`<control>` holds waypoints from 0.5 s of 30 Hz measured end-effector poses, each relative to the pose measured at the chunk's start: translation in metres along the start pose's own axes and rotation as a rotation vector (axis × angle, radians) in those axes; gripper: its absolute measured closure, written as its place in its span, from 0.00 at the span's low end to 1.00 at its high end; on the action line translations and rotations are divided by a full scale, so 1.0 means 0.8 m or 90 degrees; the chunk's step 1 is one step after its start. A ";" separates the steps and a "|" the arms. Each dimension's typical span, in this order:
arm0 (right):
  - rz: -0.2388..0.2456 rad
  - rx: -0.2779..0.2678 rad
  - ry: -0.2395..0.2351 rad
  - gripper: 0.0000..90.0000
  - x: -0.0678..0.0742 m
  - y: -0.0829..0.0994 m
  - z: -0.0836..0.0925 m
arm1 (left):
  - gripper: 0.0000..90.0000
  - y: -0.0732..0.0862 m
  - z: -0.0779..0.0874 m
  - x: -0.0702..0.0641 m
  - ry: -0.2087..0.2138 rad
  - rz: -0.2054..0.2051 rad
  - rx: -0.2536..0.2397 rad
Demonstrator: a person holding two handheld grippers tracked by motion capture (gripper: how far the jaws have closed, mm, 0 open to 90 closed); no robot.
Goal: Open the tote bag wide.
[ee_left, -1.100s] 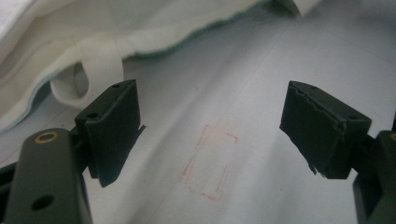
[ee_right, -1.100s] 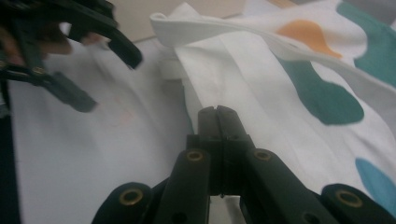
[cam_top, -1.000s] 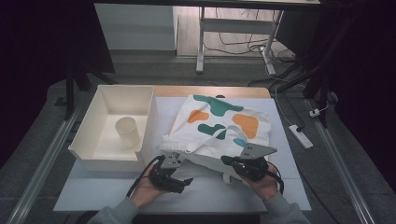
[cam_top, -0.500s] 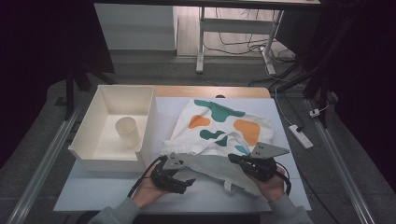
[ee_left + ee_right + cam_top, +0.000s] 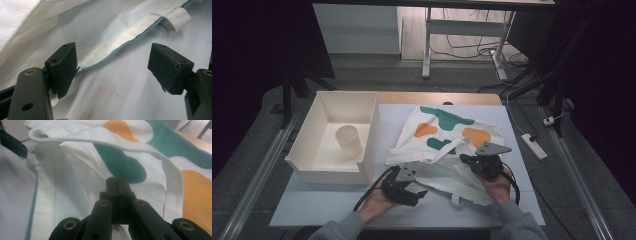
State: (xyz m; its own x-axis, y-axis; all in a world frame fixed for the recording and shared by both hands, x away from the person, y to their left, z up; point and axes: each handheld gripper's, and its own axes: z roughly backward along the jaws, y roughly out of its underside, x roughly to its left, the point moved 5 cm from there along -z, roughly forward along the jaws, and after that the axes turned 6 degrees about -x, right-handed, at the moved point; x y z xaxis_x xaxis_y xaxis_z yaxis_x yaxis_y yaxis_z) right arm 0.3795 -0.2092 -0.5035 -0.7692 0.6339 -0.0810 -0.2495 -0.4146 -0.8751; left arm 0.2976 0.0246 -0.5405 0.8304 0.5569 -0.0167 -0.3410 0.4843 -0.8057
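A white tote bag [image 5: 447, 130] with green and orange shapes lies on the table, its opening toward the person. In the left gripper view the bag's green-edged hem [image 5: 120, 45] runs just beyond my left gripper [image 5: 116, 67], which is open with only bare table between its pads [image 5: 63, 67]. The high view puts the left gripper [image 5: 414, 191] at the bag's near left edge. My right gripper [image 5: 467, 160] rests on the bag's near right part. Its jaws [image 5: 117, 185] are pressed together on the white cloth [image 5: 75, 177], under a raised fold of the rim.
A white bin [image 5: 371, 130] holding a pale cup [image 5: 348, 141] stands at the table's left. A strap loop [image 5: 175, 16] lies past the hem. A power strip [image 5: 533, 146] lies on the floor to the right. Faint red marks [image 5: 105, 95] show on the table.
The right gripper has pulled back toward the person and to the right, drawing the bag's near layer out. The bag now lies more spread. The left gripper has barely moved.
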 end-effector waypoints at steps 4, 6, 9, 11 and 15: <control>-0.022 0.005 0.003 1.00 -0.009 0.005 -0.007 | 0.28 -0.003 -0.008 -0.003 0.007 -0.012 0.009; -0.024 0.009 0.006 1.00 -0.012 0.006 -0.009 | 0.29 -0.004 -0.012 -0.004 0.007 -0.022 0.014; -0.018 0.012 0.013 0.99 -0.015 0.007 -0.012 | 0.31 -0.006 -0.018 -0.003 0.001 -0.035 0.021; -0.022 0.014 0.014 0.99 -0.016 0.007 -0.013 | 0.32 -0.007 -0.023 -0.004 0.004 -0.040 0.026; -0.031 0.014 0.010 0.99 -0.019 0.009 -0.014 | 0.32 -0.010 -0.034 -0.005 0.010 -0.054 0.042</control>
State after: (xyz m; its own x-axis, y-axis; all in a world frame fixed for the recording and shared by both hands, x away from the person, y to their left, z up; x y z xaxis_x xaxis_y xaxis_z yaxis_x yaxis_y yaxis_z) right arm 0.3961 -0.2144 -0.5136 -0.7461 0.6642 -0.0467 -0.2990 -0.3968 -0.8678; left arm 0.3088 0.0003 -0.5501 0.8645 0.5010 0.0402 -0.2964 0.5728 -0.7642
